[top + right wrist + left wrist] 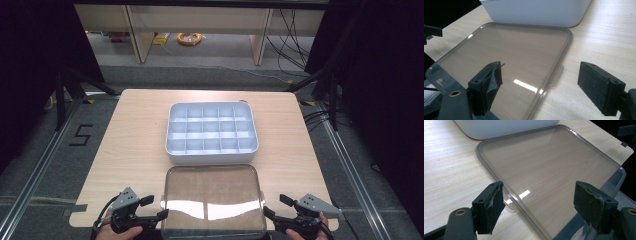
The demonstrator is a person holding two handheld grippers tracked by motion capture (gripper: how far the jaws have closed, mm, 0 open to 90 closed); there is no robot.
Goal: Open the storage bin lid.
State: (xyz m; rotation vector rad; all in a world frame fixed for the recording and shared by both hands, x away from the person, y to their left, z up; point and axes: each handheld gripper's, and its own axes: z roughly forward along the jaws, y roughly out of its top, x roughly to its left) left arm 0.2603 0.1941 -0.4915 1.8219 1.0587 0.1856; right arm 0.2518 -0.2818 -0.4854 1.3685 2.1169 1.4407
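High view puts the clear lid (pixel 213 200) flat on the worktop (pixel 130 140), just on the person's side of the white divided tray (pixel 212 132), its far long edge close beside the tray's near wall. The lid's long axis runs side to side, so its two short ends face outward, one toward each hand. The left tool (pixel 156 208) sits at the lid's left end and the right tool (pixel 274 206) at its right end, each about equally near, so neither hand has the advantage.

Both tools stand open with nothing pressed between the pads. Left gripper view shows the lid's left rim (pixel 524 207) passing between that tool's spread jaws (pixel 541 202), with a small pull tab poking out from the rim close beside one pad. Right gripper view shows the matching tab (pixel 556 76) on the lid's right rim, lying between that tool's jaws (pixel 546 82), untouched. The tabs are too small to make out from above, while the tray's empty compartments read clearly from there.

A two-handed lift by the short ends looks likely.
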